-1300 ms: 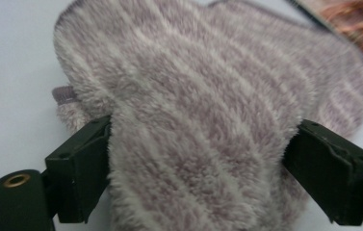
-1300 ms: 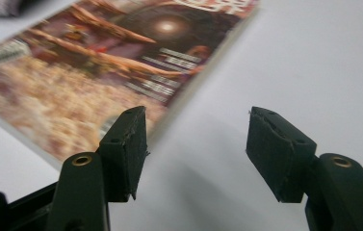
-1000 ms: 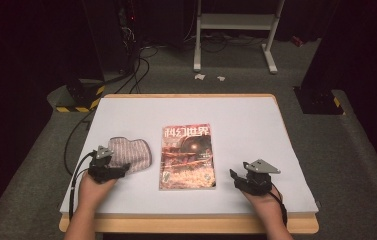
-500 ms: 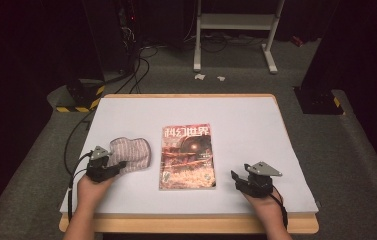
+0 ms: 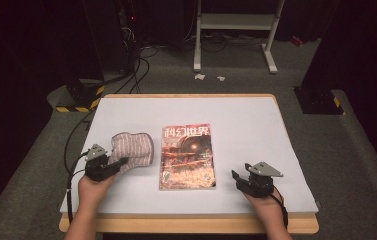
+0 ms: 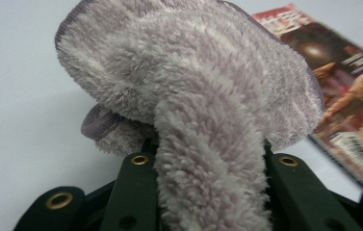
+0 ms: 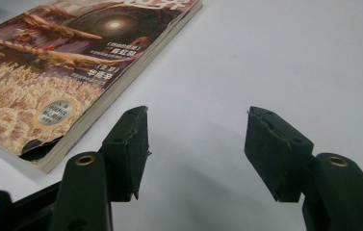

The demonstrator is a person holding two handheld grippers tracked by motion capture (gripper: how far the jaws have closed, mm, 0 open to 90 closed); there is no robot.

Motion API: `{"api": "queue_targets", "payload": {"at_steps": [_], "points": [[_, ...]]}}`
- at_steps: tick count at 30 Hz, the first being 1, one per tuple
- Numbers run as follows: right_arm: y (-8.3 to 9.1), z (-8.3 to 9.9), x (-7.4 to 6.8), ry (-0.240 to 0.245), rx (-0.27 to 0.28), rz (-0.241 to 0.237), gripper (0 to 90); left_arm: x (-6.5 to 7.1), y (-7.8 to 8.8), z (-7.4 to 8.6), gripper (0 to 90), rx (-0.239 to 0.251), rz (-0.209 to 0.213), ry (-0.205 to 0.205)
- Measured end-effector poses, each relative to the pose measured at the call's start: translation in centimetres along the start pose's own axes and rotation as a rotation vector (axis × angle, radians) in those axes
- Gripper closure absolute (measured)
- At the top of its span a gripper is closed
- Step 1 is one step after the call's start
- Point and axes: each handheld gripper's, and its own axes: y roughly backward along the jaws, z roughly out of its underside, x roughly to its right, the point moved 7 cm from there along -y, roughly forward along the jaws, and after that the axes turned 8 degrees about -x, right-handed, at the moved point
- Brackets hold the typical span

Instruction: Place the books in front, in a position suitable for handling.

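Left gripper (image 5: pixel 117 163) jaws have just been closing and now pinch a fold of the fluffy towel (image 5: pixel 132 149), which sits on the left of the white table (image 5: pixel 256 130), just beside the magazine (image 5: pixel 187 156). Towel's near edge is bunched up between the jaws. Right gripper (image 5: pixel 236 176) jaws stand apart with nothing between them, low over bare table right of the magazine.

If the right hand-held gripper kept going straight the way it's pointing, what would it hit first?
Probably nothing soon: the right hand-held gripper has open jaws aimed over bare white table. The magazine lies off to the left of that line, though depth is hard to judge.
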Motion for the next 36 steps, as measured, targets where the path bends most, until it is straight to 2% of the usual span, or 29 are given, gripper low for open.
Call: {"api": "queue_targets", "payload": {"at_steps": [2, 6, 7, 8, 9, 11, 12, 14, 15, 18, 25, 33, 34, 35, 36], "points": [[0.1, -0.1, 0.0, -0.002, 0.009, 0.000, 40.9, 1.1, 0.0, -0.4, 67.3, 0.009, 0.019, -0.018], [0.2, 0.0, 0.2, 0.003, 0.015, 0.010, 41.3, 3.9, -0.5, -0.8, 67.3, 0.004, 0.039, -0.081], [0.2, 0.0, 0.3, 0.002, 0.013, 0.010, 41.4, 5.4, -1.0, -0.9, 67.3, -0.006, 0.053, -0.112], [0.2, 0.0, 0.3, 0.001, 0.014, 0.009, 41.5, 6.1, -1.3, -0.9, 67.3, -0.011, 0.061, -0.126], [0.2, 0.0, 0.3, 0.001, 0.013, 0.008, 41.5, 6.1, -1.3, -0.9, 67.3, -0.011, 0.061, -0.126], [0.2, 0.0, 0.3, -0.002, 0.013, 0.006, 41.6, 7.4, -2.0, -0.7, 67.3, -0.033, 0.080, -0.154], [0.3, 0.0, 0.4, -0.006, 0.012, 0.002, 42.0, 8.5, -2.8, -0.4, 67.2, -0.061, 0.096, -0.170], [0.3, 0.1, 0.4, -0.016, 0.006, -0.006, 42.0, 9.5, -3.6, 0.0, 67.2, -0.088, 0.119, -0.192], [0.3, 0.1, 0.4, -0.021, 0.002, -0.010, 42.0, 9.5, -3.6, 0.0, 67.2, -0.088, 0.119, -0.192], [0.3, 0.2, 0.5, -0.028, 0.000, -0.012, 42.0, 10.9, -4.7, 0.6, 67.2, -0.126, 0.135, -0.218], [0.2, 0.2, 0.5, -0.035, -0.004, -0.014, 41.7, 11.8, -5.8, 1.1, 67.1, -0.151, 0.135, -0.231], [0.5, 0.0, 1.1, -0.049, 0.005, 0.000, 41.6, 13.4, -7.2, 0.5, 67.0, -0.169, 0.149, -0.250], [0.6, 0.0, 1.4, -0.055, 0.012, 0.005, 41.6, 14.0, -7.8, 0.2, 67.0, -0.170, 0.159, -0.253], [0.7, 0.1, 1.6, -0.060, 0.013, 0.008, 41.6, 14.0, -7.8, 0.2, 67.1, -0.170, 0.159, -0.253], [0.8, 0.1, 1.7, -0.063, 0.016, 0.010, 41.6, 14.8, -8.3, -0.1, 67.0, -0.170, 0.167, -0.255]]}}
